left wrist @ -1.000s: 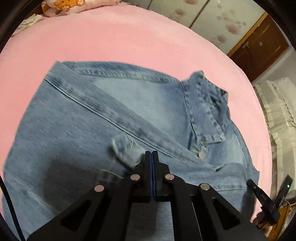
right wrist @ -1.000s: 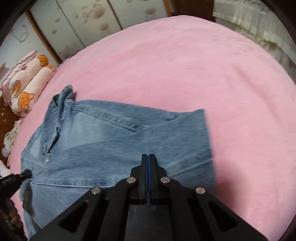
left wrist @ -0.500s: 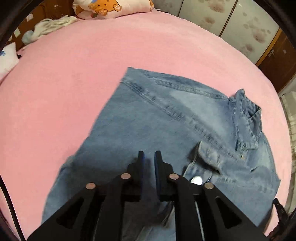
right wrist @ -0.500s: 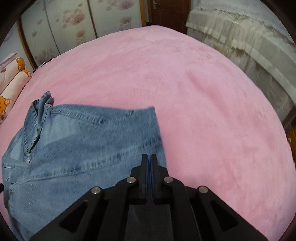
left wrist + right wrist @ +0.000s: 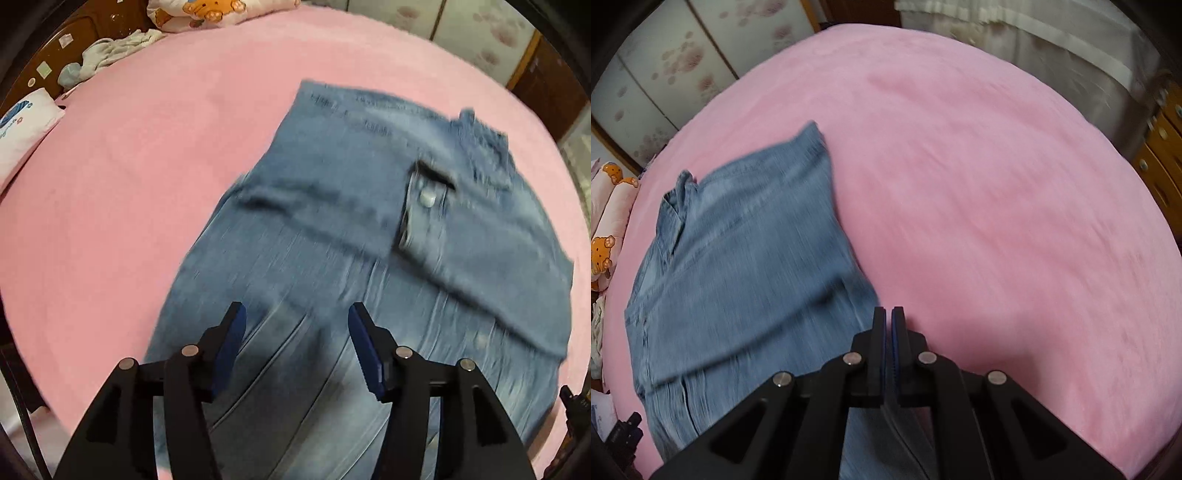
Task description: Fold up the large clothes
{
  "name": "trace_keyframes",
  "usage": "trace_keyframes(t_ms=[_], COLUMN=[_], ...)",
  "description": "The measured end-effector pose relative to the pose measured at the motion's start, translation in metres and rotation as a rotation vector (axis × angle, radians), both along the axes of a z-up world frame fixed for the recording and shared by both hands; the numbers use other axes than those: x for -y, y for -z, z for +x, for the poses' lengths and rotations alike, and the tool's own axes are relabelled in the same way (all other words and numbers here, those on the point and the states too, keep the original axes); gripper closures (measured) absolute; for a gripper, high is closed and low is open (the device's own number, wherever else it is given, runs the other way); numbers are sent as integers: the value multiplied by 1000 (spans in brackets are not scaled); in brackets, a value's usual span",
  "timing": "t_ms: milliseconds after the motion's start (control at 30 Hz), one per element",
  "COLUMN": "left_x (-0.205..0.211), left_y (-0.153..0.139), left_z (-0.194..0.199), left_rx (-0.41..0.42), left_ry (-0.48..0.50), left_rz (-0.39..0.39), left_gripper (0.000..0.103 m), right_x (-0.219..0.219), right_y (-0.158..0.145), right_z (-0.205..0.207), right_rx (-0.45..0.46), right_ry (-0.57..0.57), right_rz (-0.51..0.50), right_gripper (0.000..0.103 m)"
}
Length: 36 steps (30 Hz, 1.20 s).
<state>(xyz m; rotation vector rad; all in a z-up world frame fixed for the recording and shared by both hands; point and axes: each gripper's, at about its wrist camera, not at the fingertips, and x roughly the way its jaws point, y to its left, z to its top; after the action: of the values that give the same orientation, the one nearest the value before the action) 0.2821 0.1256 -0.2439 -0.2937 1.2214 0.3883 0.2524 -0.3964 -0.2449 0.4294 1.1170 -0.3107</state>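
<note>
One denim jacket [image 5: 332,229], two pillows [image 5: 221,11].

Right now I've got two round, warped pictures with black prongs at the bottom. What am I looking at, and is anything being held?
Each picture comes from a camera on a hand-held gripper, looking along its two fingers. A person carries one in each hand; there is no robot arm. The left gripper is open, its jaws having just been opening, with nothing between them. The right gripper is shut; whether it pinches any cloth I cannot tell. Below both lies a denim jacket, partly folded, on a pink bed cover. Pillows sit at the far edge.
</note>
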Motion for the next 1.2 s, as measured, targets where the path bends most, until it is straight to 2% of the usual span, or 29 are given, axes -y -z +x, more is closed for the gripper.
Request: trace_keyframes(t_ms=[33, 100, 167, 233, 367, 400, 633, 733, 933, 1067, 1200], left_x=[-1, -5, -10, -16, -32, -37, -62, -71, -85, -92, -104], left_y=[0, 1, 5, 10, 15, 16, 12, 12, 20, 28, 40], left_z=[-7, -26, -41, -56, -81, -88, -128, -142, -164, -175, -180], left_rx=[-12, -37, -53, -83, -141, -149, -165, -173, -202, -217, -186], left_ry=[6, 21, 36, 50, 70, 74, 98, 107, 130, 126, 92], left_rz=[-4, -16, -14, -6, 0, 2, 0, -3, -6, -36, -122], left_gripper=[44, 35, 34, 34, 33, 30, 27, 27, 27, 25, 25], right_x=[1, 3, 5, 4, 2, 1, -12, -17, -26, -26, -25], right_y=[1, 3, 3, 4, 6, 8, 15, 13, 16, 22, 28], right_z=[-12, -36, -55, -79, -116, -124, -178, -197, -227, -236, -237], right_rx=[-13, -33, -37, -38, -56, -62, -95, -76, -61, -45, -23], right_ry=[9, 25, 41, 64, 103, 110, 156, 178, 221, 271, 337], right_rz=[5, 25, 44, 61, 83, 94, 156, 175, 204, 252, 284], right_gripper=[97, 86, 75, 68, 67, 67, 66, 58, 58, 58, 56])
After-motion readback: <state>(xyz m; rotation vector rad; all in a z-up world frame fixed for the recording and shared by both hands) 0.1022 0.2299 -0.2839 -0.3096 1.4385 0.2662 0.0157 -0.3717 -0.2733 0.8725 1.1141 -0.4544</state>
